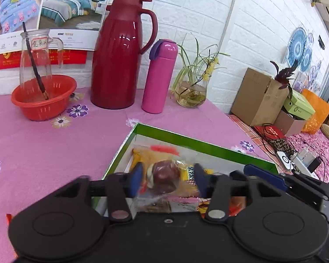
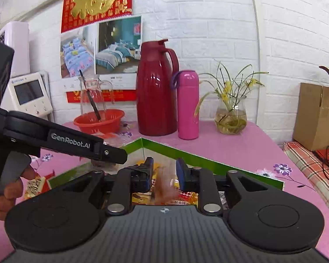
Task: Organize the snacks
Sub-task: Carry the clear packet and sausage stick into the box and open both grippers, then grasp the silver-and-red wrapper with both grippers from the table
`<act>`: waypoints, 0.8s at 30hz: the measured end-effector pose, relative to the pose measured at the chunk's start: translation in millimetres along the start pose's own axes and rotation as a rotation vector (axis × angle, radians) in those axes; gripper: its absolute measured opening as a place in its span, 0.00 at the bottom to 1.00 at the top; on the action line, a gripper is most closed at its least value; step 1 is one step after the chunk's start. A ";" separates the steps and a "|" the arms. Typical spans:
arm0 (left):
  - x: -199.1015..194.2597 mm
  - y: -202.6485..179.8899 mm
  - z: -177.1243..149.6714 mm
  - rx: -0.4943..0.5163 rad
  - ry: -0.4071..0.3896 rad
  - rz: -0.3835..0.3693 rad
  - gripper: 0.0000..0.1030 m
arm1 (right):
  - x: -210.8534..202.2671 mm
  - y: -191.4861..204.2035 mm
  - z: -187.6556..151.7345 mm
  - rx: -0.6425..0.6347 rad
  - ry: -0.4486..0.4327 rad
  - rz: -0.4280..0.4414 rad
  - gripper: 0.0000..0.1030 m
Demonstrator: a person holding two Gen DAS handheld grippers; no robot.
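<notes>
1. Left wrist view: the left hand-held gripper (image 1: 167, 178) hovers over a green-rimmed box (image 1: 205, 145) lying on the worktop (image 1: 54, 149), which wears a pink flowered cloth. Its blue-padded fingers (image 1: 135, 178) stand apart, and a clear-wrapped snack with a dark red-brown round piece (image 1: 164, 176) sits between them; whether the pads press the wrapper cannot be told. More snack packets (image 1: 147, 153), yellow and orange, lie inside the box beneath.
2. Same view, further back on the worktop: an orange basket (image 1: 43, 99) holding a glass jug (image 1: 36, 59), a dark red thermos jug (image 1: 120, 54), a pink flask (image 1: 159, 76) just beside it, and a glass vase with a plant (image 1: 192, 92).
3. Right wrist view: the right hand-held gripper (image 2: 164, 173) is over the same box (image 2: 208, 161), fingers parted with a narrow gap. A blurred reddish-brown snack (image 2: 164, 188) shows between and below them; a grip on it cannot be confirmed. Yellow and red packets (image 2: 186, 197) lie in the box underneath.
4. Same view, left side: the left hand-held gripper's black arm reaches over the box's near corner, held by the person's hand (image 2: 8, 188).
</notes>
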State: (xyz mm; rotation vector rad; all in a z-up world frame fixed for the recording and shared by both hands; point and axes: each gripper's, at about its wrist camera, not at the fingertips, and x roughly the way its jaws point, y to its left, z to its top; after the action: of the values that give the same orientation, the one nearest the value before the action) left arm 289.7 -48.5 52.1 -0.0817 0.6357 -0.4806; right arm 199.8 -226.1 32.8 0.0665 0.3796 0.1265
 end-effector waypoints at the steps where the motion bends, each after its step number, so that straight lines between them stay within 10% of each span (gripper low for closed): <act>1: 0.3 0.5 -2.0 -0.006 -0.005 0.002 1.00 | -1.8 -1.1 0.0 0.012 0.000 0.021 0.62; 3: 0.1 0.7 -4.7 -0.005 -0.011 0.000 1.00 | -9.6 1.3 -2.4 -0.009 -0.040 0.014 0.92; 24: -88.3 -11.1 -46.8 0.016 -0.036 0.110 1.00 | -76.5 49.8 -18.3 -0.134 -0.081 0.060 0.93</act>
State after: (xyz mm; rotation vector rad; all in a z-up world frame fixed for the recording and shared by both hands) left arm 195.9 -14.8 65.5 -0.0400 0.5976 -0.3774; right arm 117.0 -186.5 48.2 -0.0488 0.2880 0.2080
